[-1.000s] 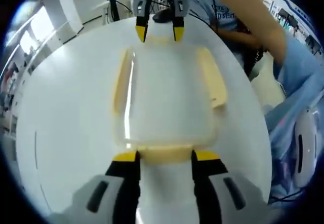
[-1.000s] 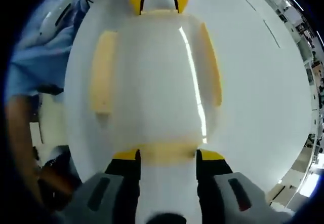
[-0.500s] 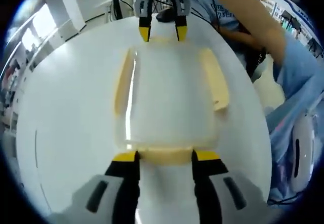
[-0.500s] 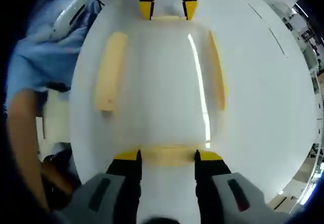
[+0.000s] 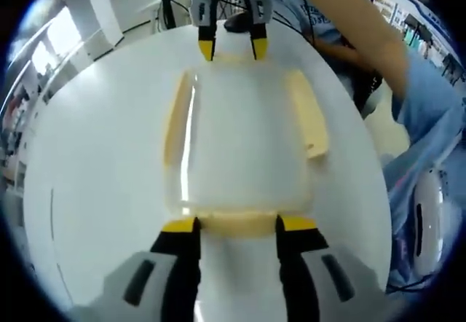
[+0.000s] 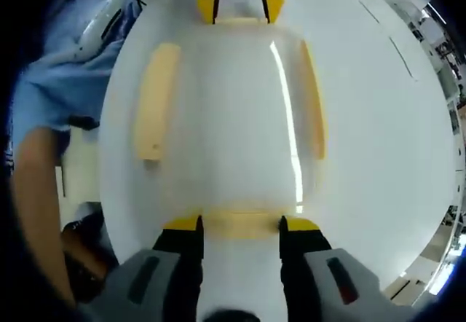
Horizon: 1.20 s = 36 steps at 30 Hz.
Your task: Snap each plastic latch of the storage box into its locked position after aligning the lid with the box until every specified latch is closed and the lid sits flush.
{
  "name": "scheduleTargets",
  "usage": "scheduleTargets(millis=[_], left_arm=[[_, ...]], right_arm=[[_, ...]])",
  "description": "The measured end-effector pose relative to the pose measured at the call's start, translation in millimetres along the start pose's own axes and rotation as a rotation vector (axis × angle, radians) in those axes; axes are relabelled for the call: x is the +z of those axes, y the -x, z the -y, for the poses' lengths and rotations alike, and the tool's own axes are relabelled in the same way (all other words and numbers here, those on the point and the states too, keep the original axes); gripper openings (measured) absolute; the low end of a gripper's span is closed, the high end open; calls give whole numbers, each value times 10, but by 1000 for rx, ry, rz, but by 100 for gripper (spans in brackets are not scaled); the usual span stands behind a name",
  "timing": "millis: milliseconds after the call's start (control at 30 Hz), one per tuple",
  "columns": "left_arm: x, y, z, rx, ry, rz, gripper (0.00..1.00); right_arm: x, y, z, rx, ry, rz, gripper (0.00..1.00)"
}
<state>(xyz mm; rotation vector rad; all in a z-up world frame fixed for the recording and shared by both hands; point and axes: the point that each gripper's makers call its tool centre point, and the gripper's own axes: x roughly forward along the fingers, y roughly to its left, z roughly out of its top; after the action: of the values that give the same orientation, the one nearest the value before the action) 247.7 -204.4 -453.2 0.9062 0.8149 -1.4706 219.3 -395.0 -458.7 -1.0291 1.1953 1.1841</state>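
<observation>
In the left gripper view, the left gripper (image 5: 238, 224) has its two yellow-tipped jaws spread wide, one at each end of the near yellow latch (image 5: 238, 223) of the storage box (image 5: 240, 143), so it's released, not pinching anything. The tips sit right at the latch; I can't tell if they actually touch it. Just past the jaws is the frosted lid (image 5: 244, 132), with a side latch (image 5: 175, 122) on one long edge and another (image 5: 307, 114) on the other. Straight across the box, the right gripper (image 5: 232, 48) brackets the far end latch.

The right gripper view mirrors that: right gripper (image 6: 240, 224) jaws apart around its own end latch (image 6: 239, 224), the left one opposite. The box rests on a round white table (image 5: 95, 162). Off to the side there's a person's blue sleeve (image 6: 62, 81).
</observation>
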Motion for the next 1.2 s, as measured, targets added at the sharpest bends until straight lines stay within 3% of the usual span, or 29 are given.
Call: scheduleTargets(millis=[167, 400, 700, 1067, 1200], left_arm=[[20, -4, 6, 2, 6, 14, 40], [51, -21, 6, 1, 6, -34, 40], [53, -22, -24, 1, 18, -5, 39], [82, -48, -11, -2, 23, -27, 38], [102, 10, -2, 0, 31, -26, 38]], right_arm=[[-18, 2, 1, 5, 6, -18, 40], [-41, 9, 4, 13, -1, -26, 40], [-68, 1, 66, 24, 3, -113, 40], [-125, 25, 42, 41, -14, -205, 39], [-129, 67, 21, 32, -18, -194, 39]])
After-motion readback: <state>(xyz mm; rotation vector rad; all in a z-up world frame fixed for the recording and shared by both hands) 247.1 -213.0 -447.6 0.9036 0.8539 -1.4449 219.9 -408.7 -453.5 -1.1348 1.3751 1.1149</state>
